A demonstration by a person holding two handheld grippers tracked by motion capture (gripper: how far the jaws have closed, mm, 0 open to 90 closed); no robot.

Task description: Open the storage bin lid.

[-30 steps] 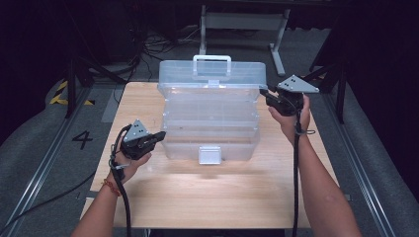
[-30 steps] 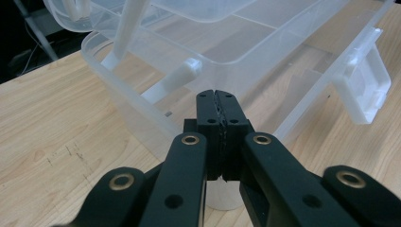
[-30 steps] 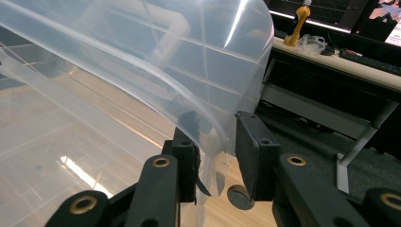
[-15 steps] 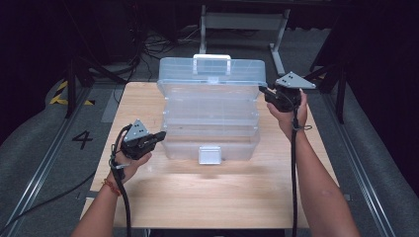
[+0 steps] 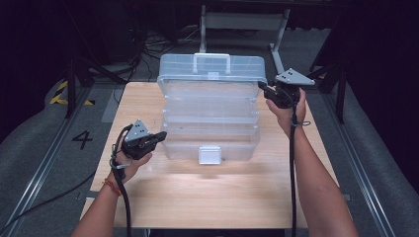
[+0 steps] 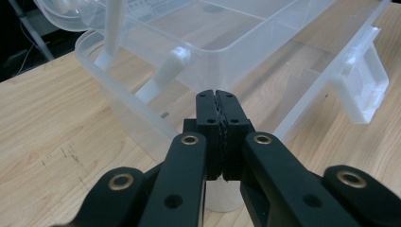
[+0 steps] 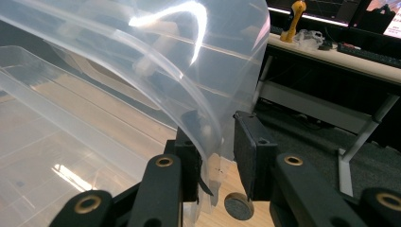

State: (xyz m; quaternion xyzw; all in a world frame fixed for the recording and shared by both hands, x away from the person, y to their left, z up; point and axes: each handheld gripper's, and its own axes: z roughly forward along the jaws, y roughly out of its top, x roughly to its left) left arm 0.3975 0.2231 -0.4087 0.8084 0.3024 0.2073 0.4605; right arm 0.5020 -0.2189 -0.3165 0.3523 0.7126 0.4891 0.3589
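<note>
**Box: lid edge between right jaws, left jaws together at base**

The box stood in the middle of the table, opened out in stepped tiers, with its lid raised at the far side. It was clear, thin-walled plastic with rounded corners; a white handle sat on the lid and a white latch hung at the near front wall. White pivot links joined the tiers on the inside.

The right gripper was at the lid's right end. In the right gripper view its jaws stood a narrow gap apart with the curved lid edge between them. That edge lay against the left pad; the right pad stood clear of it, so no clamping was evident.

The left gripper was at the box's lower left corner. Its jaws were pressed together, ribbed pad against ribbed pad, with nothing between them. The tips lay just before the base tier's rim; contact could not be confirmed.

The table was pale wood with visible grain. The jaws were matte black with brass-coloured pivot bushes.
</note>
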